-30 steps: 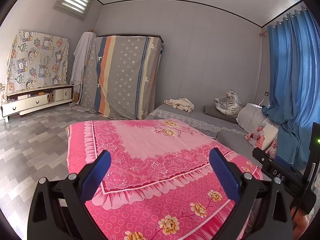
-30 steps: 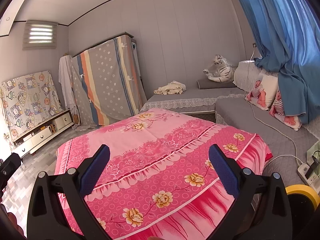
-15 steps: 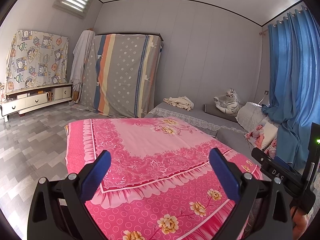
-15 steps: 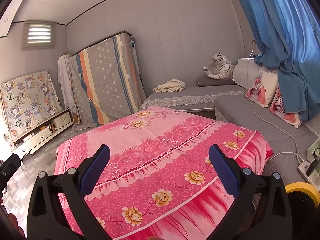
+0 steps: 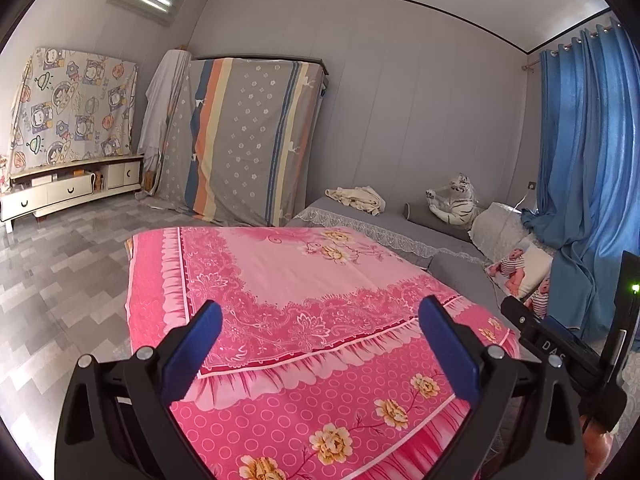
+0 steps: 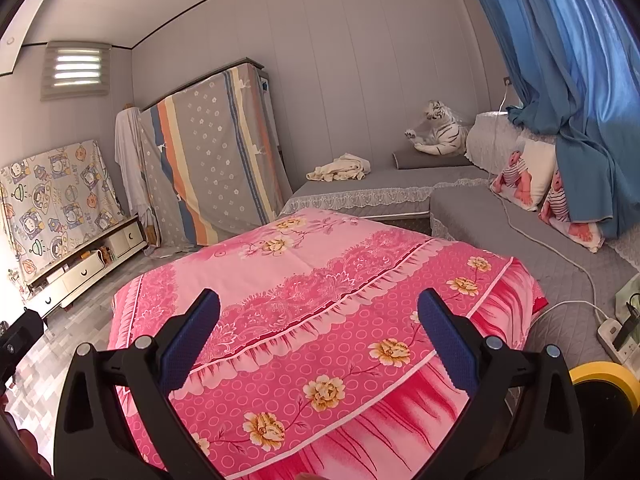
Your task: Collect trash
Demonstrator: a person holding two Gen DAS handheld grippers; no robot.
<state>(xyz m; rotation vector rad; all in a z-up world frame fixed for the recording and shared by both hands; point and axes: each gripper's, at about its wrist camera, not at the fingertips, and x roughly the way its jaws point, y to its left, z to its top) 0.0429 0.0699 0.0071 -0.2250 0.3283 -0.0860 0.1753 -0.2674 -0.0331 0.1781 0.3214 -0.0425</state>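
left gripper [image 5: 320, 344] hovering level over pink bedspread [image 5: 304, 280], jaws spread, gripping nothing | right gripper [image 6: 320, 340] doing likewise

Grey-walled room [image 5: 400, 100], blue curtains [image 5: 584, 160], pink-covered bed [image 5: 280, 272], tiled floor [image 5: 60, 264].

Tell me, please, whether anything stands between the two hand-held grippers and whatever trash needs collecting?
No trash shows in either view, so no path can be judged. Both the left hand-held gripper and right hand-held gripper are open and empty above the pink floral cover, with nothing lying on it.
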